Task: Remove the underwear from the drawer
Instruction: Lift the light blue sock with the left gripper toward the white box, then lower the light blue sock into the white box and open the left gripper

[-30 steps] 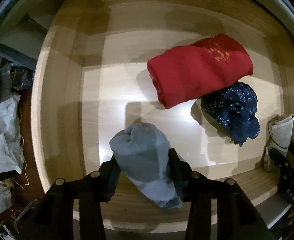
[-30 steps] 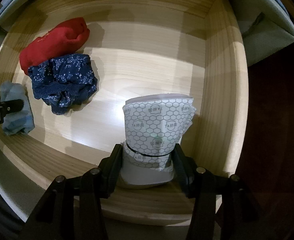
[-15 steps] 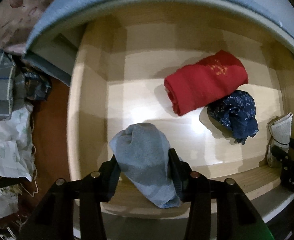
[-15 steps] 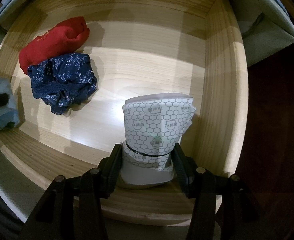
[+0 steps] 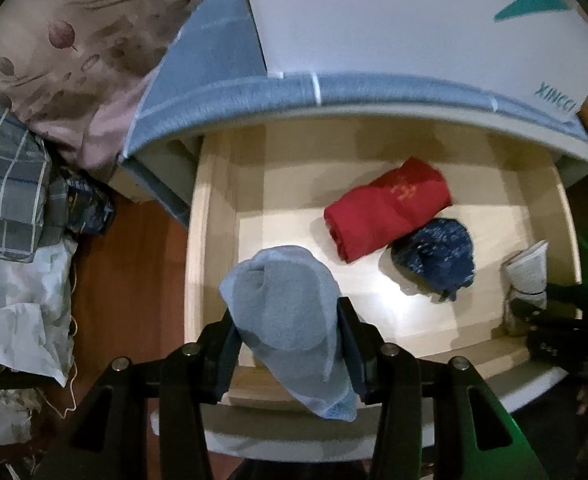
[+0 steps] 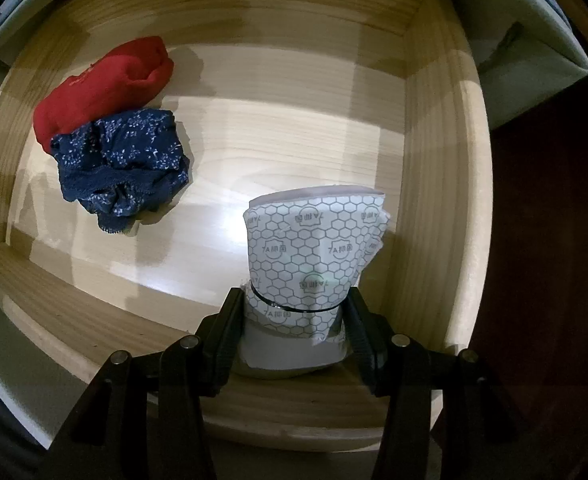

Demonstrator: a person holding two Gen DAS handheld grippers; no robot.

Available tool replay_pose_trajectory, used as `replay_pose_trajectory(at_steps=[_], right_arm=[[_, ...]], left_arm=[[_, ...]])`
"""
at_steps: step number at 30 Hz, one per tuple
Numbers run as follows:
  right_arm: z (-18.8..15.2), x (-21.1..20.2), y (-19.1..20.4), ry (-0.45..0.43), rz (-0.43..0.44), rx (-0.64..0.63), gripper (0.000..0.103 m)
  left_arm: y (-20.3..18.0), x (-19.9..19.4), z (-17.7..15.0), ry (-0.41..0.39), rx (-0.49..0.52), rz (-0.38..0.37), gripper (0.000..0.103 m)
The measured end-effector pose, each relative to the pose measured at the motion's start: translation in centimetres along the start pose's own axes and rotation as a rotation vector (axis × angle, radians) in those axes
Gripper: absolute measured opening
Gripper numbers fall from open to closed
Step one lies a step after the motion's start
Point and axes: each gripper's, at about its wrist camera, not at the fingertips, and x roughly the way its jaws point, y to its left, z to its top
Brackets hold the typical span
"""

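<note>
My left gripper (image 5: 289, 320) is shut on rolled light-blue underwear (image 5: 285, 312) and holds it above the front left of the open wooden drawer (image 5: 213, 208). My right gripper (image 6: 294, 316) is shut on a white hexagon-print underwear roll (image 6: 310, 248), which still rests on the drawer floor by the right wall (image 6: 434, 200); it also shows in the left wrist view (image 5: 526, 276). A red roll (image 5: 386, 208) (image 6: 101, 84) and a crumpled navy floral pair (image 5: 438, 260) (image 6: 121, 168) lie in the drawer.
A blue-edged mattress (image 5: 334, 88) overhangs the drawer's back, with a white box (image 5: 414, 12) on it. Folded clothes, a floral pillow (image 5: 73, 40) and plastic bags (image 5: 17, 292) lie on the wooden floor to the left.
My left gripper has lifted the light-blue underwear up and back out of the drawer, so more of the room shows. My right gripper has stayed still on the white roll.
</note>
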Motion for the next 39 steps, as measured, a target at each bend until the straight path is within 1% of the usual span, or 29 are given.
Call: replay_pose_trajectory(at_steps=[6, 9, 14, 22, 26, 28, 32, 35, 39], right_arm=[[-0.2, 0.0, -0.1, -0.006, -0.002, 0.004, 0.048], [-0.3, 0.0, -0.1, -0.009, -0.003, 0.006, 0.048], [-0.4, -0.1, -0.1, -0.011, -0.005, 0.01, 0.048], [-0.4, -0.1, -0.2, -0.014, -0.008, 0.015, 0.048], [-0.4, -0.1, -0.2, -0.015, -0.008, 0.014, 0.048], [-0.4, -0.1, -0.2, -0.015, -0.008, 0.015, 0.048], [-0.4, -0.1, -0.2, -0.015, -0.008, 0.014, 0.047], [-0.4, -0.1, -0.3, -0.015, -0.008, 0.015, 0.047], [-0.4, -0.1, -0.3, -0.016, -0.008, 0.014, 0.047]], left_arm=[[1.3, -3.4, 0.4, -0.087, 0.017, 0.021, 0.046], [2.3, -5.4, 0.9, -0.143, 0.018, 0.033, 0.046], [3.9, -8.8, 2.1, -0.223, -0.009, 0.042, 0.046], [4.9, -14.3, 6.0, -0.341, -0.026, 0.038, 0.046], [4.5, -17.1, 8.4, -0.42, -0.024, 0.011, 0.046], [4.2, -17.9, 9.4, -0.454, -0.026, -0.003, 0.046], [3.3, -18.6, 11.5, -0.486, -0.011, -0.006, 0.046], [2.5, -18.6, 13.4, -0.505, 0.008, 0.004, 0.046], [1.5, -17.7, 15.1, -0.522, 0.038, 0.012, 0.046]])
